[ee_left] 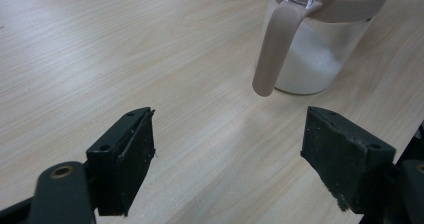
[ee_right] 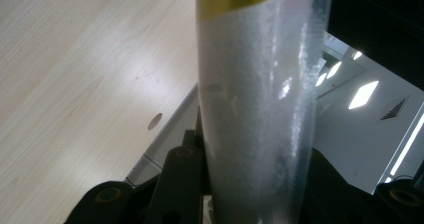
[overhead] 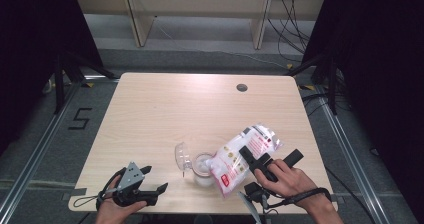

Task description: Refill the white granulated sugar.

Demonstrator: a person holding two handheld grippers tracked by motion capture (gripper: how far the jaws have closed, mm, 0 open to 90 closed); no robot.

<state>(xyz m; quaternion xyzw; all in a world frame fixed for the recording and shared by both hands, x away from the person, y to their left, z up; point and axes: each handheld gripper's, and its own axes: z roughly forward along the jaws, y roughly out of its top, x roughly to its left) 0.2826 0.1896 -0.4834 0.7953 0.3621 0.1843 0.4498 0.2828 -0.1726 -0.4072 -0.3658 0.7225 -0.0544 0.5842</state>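
Observation:
A clear jar (overhead: pixel 202 170) with some white powder in it stands near the table's front edge, its flip lid (overhead: pixel 182 156) swung open to the left. My right gripper (overhead: pixel 270 160) is shut on a clear bag of white granules (overhead: pixel 231 160) with red print. The bag is tilted, with its lower end at the jar's mouth. In the right gripper view the bag (ee_right: pixel 252 94) stands squeezed between the jaws of my right gripper (ee_right: pixel 255 184). My left gripper (overhead: pixel 156 179) rests open at the front left, and its view shows the jar (ee_left: pixel 312 59) ahead of my left gripper (ee_left: pixel 227 154), apart from it.
The wooden table (overhead: pixel 175 109) has a dark cable hole (overhead: pixel 242 87) near its far edge. Shelving legs and cables lie on the floor beyond the table. Dark curtains flank both sides.

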